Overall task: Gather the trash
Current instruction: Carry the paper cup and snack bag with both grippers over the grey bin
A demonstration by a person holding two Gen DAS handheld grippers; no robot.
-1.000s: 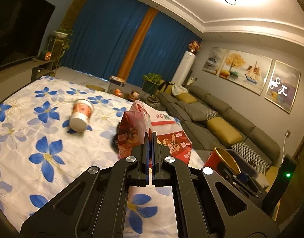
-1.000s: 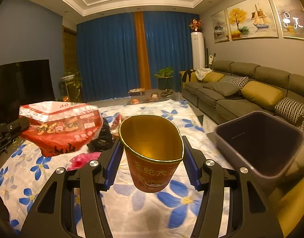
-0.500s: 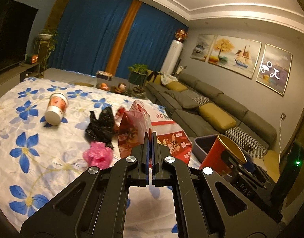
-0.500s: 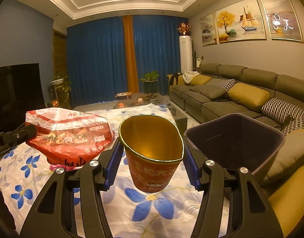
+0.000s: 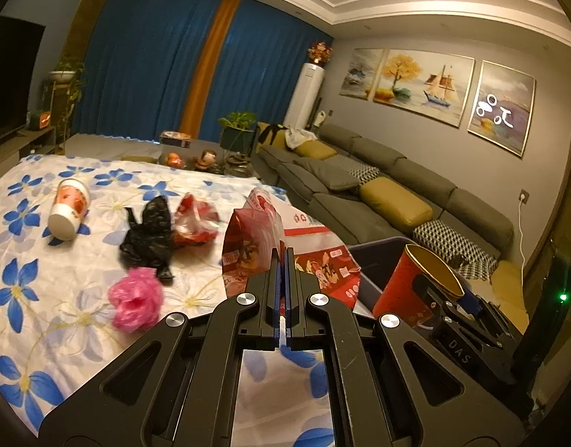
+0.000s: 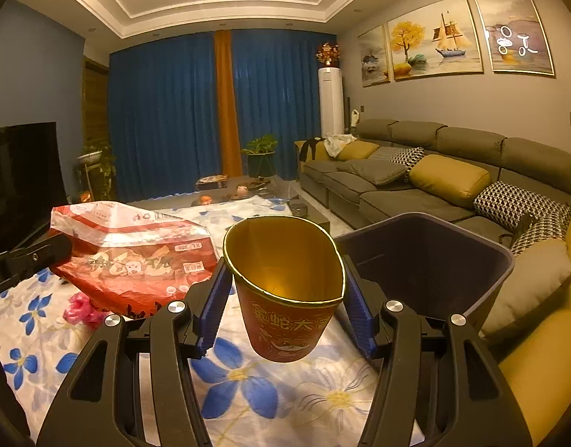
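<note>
**Two claws loaded beside the bin**

Above the flowered cloth (image 5: pixel 43 298) that covers the tabletop, the left claw (image 5: pixel 284 260) has its two fingers pressed together on the edge of a red-and-white snack bag (image 5: pixel 315 260), which hangs in the air in front of it. In the right wrist view the same snack bag (image 6: pixel 136 253) juts out to the left of the cup, held at its left end by the black tip of the left claw (image 6: pixel 43 257).

The right claw (image 6: pixel 283 283) stands partly spread, its blue pads squeezing a red paper cup (image 6: pixel 285 324) from both sides. The cup is upright, gold inside, its rim bent into an oval by the pinch. Just to its right sits a dark bin (image 6: pixel 501 260), mouth open, at the edge of the cloth and beside the grey sofa (image 6: pixel 453 156).

More rubbish lies on the cloth: a crumpled pink bag (image 5: pixel 136 301), a black plastic bag (image 5: pixel 147 238) just behind it, a crushed red wrapper (image 5: pixel 196 219) touching the black bag, and a white paper cup (image 5: pixel 67 212) on its side further left, well apart from the rest.
</note>
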